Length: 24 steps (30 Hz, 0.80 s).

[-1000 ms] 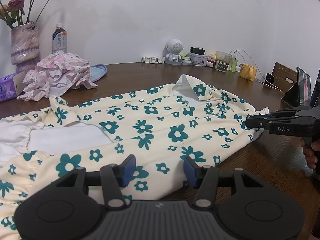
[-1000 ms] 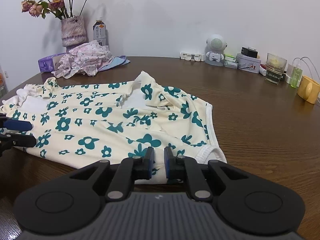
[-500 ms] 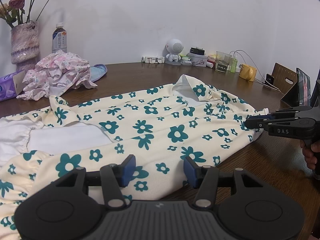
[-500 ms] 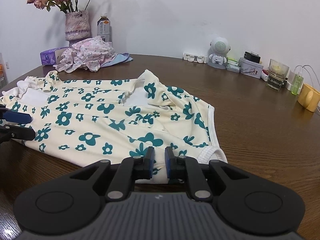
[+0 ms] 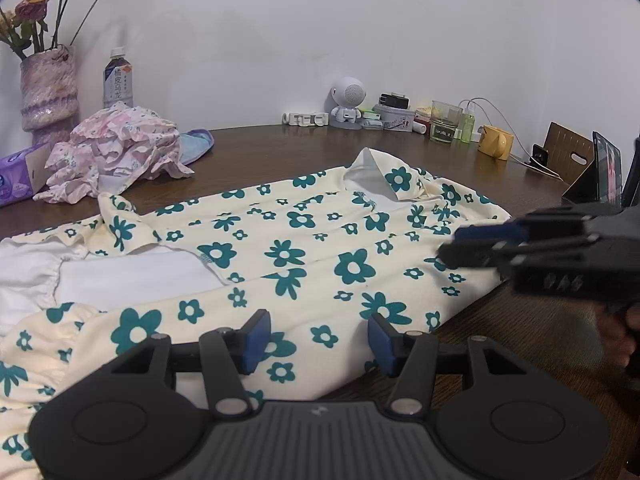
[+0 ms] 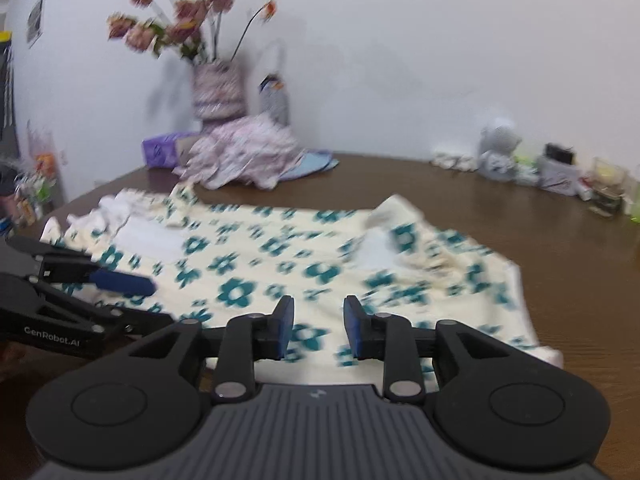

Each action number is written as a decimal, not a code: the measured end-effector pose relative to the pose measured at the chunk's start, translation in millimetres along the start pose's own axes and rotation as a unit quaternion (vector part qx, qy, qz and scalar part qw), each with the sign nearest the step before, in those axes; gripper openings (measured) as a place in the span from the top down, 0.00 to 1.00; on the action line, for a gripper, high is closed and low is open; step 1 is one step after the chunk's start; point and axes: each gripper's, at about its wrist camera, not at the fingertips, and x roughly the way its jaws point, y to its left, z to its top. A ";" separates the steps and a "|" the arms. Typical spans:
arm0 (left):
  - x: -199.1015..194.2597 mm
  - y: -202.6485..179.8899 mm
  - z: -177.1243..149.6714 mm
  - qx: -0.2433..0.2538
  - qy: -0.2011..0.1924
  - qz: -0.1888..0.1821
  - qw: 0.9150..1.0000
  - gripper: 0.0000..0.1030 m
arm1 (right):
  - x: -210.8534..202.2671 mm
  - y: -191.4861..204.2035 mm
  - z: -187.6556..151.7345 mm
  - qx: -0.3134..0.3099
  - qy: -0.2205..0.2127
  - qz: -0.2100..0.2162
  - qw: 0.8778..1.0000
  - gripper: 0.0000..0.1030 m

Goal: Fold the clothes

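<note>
Both grippers hover empty over our near hem: left gripper [image 5: 318, 338] half open, right gripper [image 6: 319, 328] just parting. Dress [image 5: 280, 256] runs left-right between them.

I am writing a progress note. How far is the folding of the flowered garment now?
Done: the flowered garment lies spread on the table, folded partly at most. In hand: nothing; the left gripper is open over its near edge, and the right gripper has just been opening, empty. Left: the remaining folds and the crumpled pink garment.
</note>
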 end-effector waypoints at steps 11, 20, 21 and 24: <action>-0.1 1.8 0.3 -0.005 -0.001 -0.004 1.000 0.49 | 19.8 15.1 -6.0 -0.015 0.041 -0.007 0.999 0.65; -3.3 6.0 -0.8 -0.019 -0.007 -0.008 1.000 0.49 | 21.8 15.6 -5.5 -0.020 0.046 -0.010 0.999 0.65; -4.5 7.1 -1.1 -0.022 -0.009 -0.008 1.000 0.49 | 22.0 15.7 -5.4 -0.021 0.046 -0.010 0.999 0.65; -10.0 10.9 -2.7 -0.022 -0.014 -0.005 1.000 0.49 | 21.8 16.8 -5.4 -0.024 0.046 -0.013 0.999 0.64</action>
